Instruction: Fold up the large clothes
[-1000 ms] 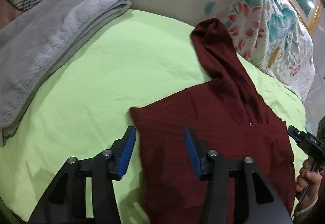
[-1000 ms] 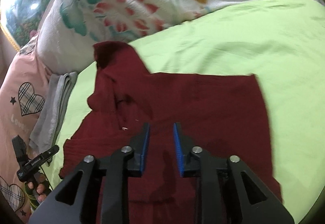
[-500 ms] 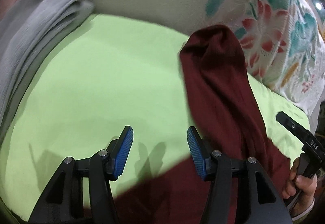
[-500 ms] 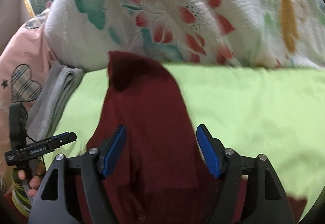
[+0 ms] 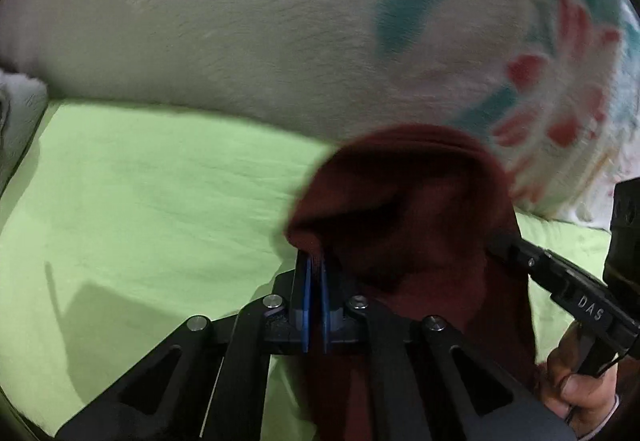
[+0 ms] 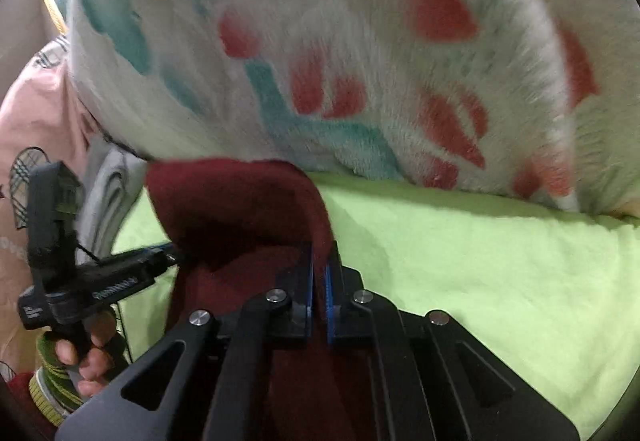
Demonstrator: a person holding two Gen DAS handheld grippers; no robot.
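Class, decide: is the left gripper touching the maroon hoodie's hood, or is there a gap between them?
Touching. The left wrist view shows the left gripper with its blue pads just closed onto a fold at the edge of the maroon hood, fabric pinched between them.

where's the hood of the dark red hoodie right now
The hood of the dark red hoodie lies on the lime green sheet, its tip against the floral blanket, pinched between the left gripper and right gripper.

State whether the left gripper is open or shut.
Shut: the left gripper has just closed, its blue pads pinching the maroon garment's edge.
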